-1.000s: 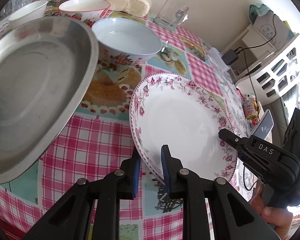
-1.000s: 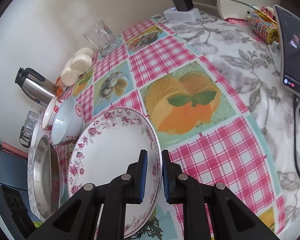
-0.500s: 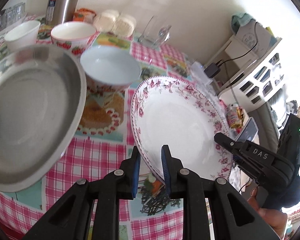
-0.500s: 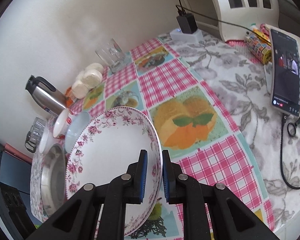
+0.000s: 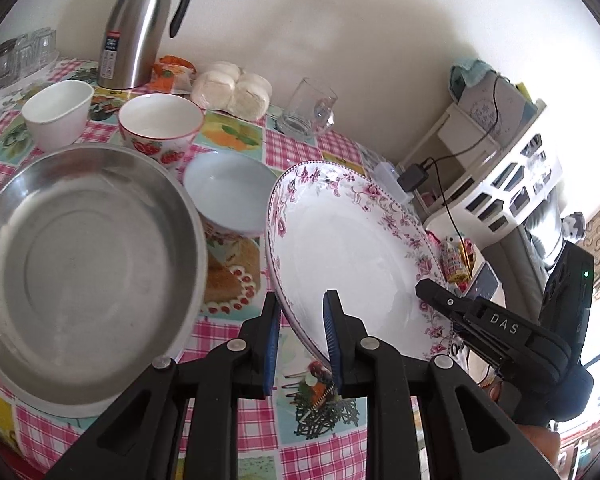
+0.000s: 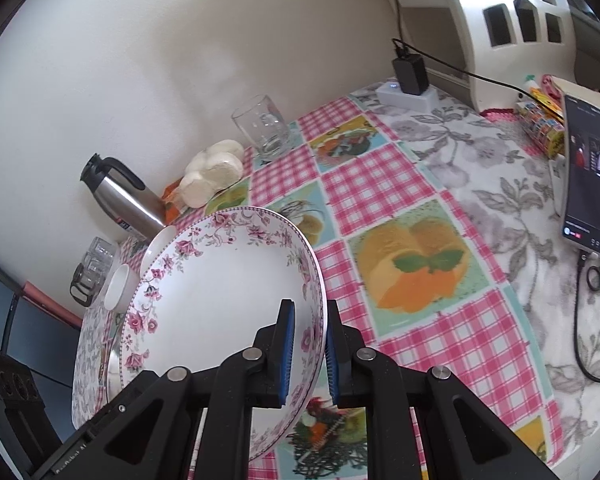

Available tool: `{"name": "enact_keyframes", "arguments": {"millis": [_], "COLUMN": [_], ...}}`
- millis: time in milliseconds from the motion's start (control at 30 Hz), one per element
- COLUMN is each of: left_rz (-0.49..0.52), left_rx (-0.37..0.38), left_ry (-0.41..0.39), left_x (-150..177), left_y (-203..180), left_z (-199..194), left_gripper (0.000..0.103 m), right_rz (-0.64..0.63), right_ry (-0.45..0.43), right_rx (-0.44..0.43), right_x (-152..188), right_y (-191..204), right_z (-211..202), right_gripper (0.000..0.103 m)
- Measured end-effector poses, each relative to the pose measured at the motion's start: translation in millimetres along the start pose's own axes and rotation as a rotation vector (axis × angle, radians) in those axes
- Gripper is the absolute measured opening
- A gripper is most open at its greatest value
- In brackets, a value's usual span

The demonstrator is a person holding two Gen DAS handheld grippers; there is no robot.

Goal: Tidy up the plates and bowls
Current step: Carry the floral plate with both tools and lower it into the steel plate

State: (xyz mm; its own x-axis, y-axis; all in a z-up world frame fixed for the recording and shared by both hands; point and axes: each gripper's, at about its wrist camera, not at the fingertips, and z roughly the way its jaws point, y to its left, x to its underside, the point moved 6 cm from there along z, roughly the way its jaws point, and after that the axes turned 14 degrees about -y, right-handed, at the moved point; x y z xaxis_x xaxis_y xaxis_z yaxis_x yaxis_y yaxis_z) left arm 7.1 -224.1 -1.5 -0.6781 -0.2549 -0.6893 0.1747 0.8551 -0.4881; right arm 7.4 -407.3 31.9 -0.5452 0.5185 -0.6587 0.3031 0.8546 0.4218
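A white plate with a pink floral rim [image 5: 352, 248] is held tilted above the table by both grippers. My left gripper [image 5: 300, 336] is shut on its near rim. My right gripper [image 6: 306, 350] is shut on the opposite rim of the plate [image 6: 228, 280], and shows in the left wrist view [image 5: 496, 328]. A large steel dish [image 5: 80, 264] lies at the left. A pale blue bowl [image 5: 230, 192], a strawberry bowl [image 5: 160, 126] and a plain white bowl [image 5: 58, 110] stand behind it.
A steel thermos [image 5: 138, 28], wrapped buns [image 5: 232, 90] and a glass mug [image 5: 308, 110] stand along the wall. A phone [image 6: 588, 176] on a cable, a charger [image 6: 410, 72] and a white rack [image 5: 508, 176] are at the right. The checked tablecloth [image 6: 380, 184] covers the table.
Both grippers have lifted the floral plate off the table and tilted it up. The cameras now sit higher, showing the thermos and wall.
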Motion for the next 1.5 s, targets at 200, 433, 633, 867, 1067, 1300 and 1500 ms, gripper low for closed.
{"name": "enact_keyframes", "arguments": {"millis": [200, 433, 633, 867, 1067, 1300, 1500], "left_rz": [-0.013, -0.049, -0.082, -0.109, -0.145, -0.166, -0.174], "left_rx": [-0.01, -0.031, -0.043, -0.057, -0.072, -0.123, -0.177], "left_ry": [-0.022, -0.042, -0.059, -0.107, -0.129, -0.084, -0.021], "left_x": [-14.4, -32.0, -45.0, -64.4, -76.8, -75.0, -66.6], "left_y": [17.4, 44.5, 70.1, 99.9, 129.0, 157.7, 175.2], "left_z": [-11.7, -24.1, -36.7, -56.4, -72.1, -76.7, -73.5], "left_gripper": [0.023, 0.023, 0.023, 0.023, 0.023, 0.023, 0.023], "right_rz": [-0.028, -0.071, -0.096, -0.117, -0.142, -0.169, -0.204], "right_ry": [0.001, 0.013, 0.024, 0.027, 0.034, 0.065, 0.117], "right_rx": [-0.018, -0.035, -0.056, -0.094, -0.133, -0.149, -0.133], "right_x": [3.4, 12.1, 20.6, 29.9, 40.4, 57.2, 76.5], "right_y": [25.2, 59.6, 90.3, 128.1, 160.8, 186.7, 194.4], "right_z": [2.9, 10.9, 18.6, 25.9, 31.7, 42.1, 57.2], "right_gripper": [0.016, 0.016, 0.016, 0.016, 0.016, 0.016, 0.016]}}
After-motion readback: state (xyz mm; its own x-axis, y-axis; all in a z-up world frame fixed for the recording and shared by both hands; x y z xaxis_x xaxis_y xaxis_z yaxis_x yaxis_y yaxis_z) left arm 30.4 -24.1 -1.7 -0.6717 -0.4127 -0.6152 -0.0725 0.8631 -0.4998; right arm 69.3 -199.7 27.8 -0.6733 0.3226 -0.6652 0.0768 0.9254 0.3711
